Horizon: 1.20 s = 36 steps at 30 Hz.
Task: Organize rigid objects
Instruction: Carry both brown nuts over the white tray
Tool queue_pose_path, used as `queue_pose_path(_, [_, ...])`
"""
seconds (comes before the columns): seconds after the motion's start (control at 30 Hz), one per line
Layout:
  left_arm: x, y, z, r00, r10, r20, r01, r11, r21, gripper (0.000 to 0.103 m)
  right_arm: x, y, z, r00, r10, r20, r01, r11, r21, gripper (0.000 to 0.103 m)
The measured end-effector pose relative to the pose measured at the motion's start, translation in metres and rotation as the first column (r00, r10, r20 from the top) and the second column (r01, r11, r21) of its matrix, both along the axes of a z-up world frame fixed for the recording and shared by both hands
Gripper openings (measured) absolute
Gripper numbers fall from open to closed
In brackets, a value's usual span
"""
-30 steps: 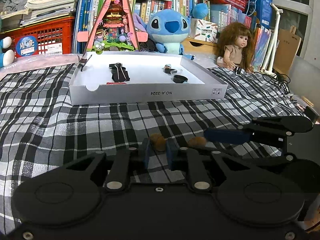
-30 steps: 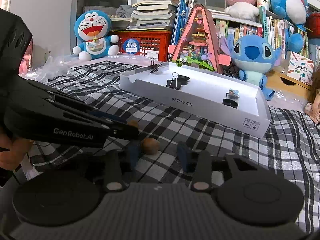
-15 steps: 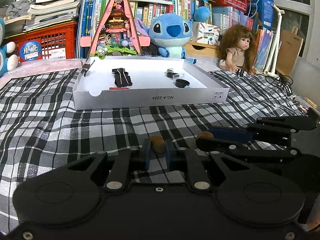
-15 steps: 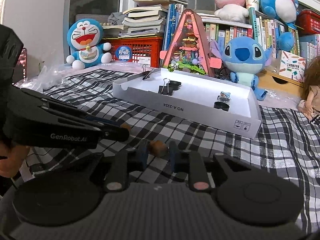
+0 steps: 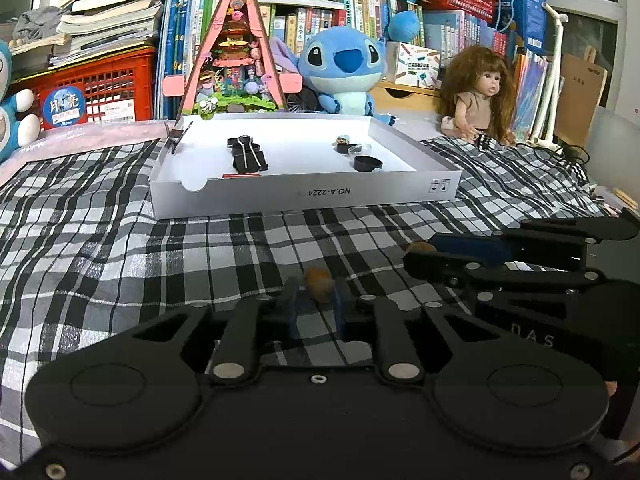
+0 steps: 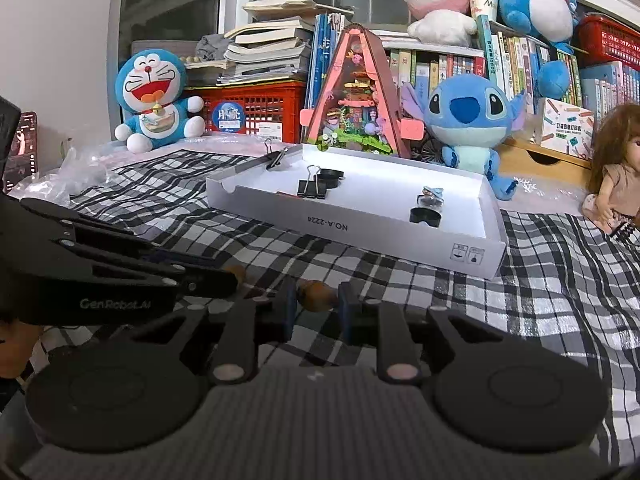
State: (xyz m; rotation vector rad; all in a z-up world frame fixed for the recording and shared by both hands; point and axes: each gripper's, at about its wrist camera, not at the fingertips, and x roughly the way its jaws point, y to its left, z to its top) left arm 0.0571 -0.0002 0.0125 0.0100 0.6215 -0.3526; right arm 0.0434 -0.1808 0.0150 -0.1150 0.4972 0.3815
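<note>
Since the earlier frame, both grippers have lifted. The left gripper [image 5: 316, 304] jaws are closed narrowly on a small brown rounded nut-like object [image 5: 318, 280]. The right gripper [image 6: 316, 304] jaws grip a second small brown rounded object [image 6: 318, 295]. The shallow white cardboard tray [image 5: 304, 196] lies ahead of both jaws on the black-and-white checked cloth [image 5: 120, 248].

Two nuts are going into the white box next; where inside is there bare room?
The white box floor is bare in the middle, between the binder clips and the black caps. Its left and right sides are crowded.
</note>
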Motion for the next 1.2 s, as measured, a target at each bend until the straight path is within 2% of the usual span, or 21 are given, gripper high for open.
queue_pose_path(0.13, [0.002, 0.0, -0.001, 1.0, 0.014, 0.005, -0.014, 1.0, -0.001, 0.03, 0.001, -0.002, -0.001, 1.0, -0.008, -0.01, 0.008, 1.0, 0.006, 0.027])
queue_pose_path(0.33, [0.01, -0.006, -0.004, 1.0, 0.012, 0.004, -0.012, 1.0, 0.015, 0.034, 0.003, -0.004, -0.004, 0.999, -0.026, -0.023, 0.026, 1.0, 0.006, 0.027])
queue_pose_path(0.4, [0.012, -0.009, -0.005, 1.0, 0.006, 0.005, -0.006, 1.0, 0.023, 0.031, 0.005, -0.004, -0.004, 0.999, -0.033, -0.026, 0.033, 0.999, 0.004, 0.027])
queue_pose_path(0.47, [0.012, -0.011, -0.005, 1.0, -0.004, 0.004, 0.004, 1.0, 0.029, 0.016, 0.005, -0.005, -0.005, 0.999, -0.039, -0.03, 0.039, 0.999, 0.002, 0.027])
queue_pose_path(1.2, [0.021, -0.016, 0.016, 1.0, 0.001, 0.023, -0.001, 1.0, 0.02, 0.016, 0.015, -0.007, 0.01, 0.998, -0.062, -0.001, 0.062, 0.998, 0.023, 0.027])
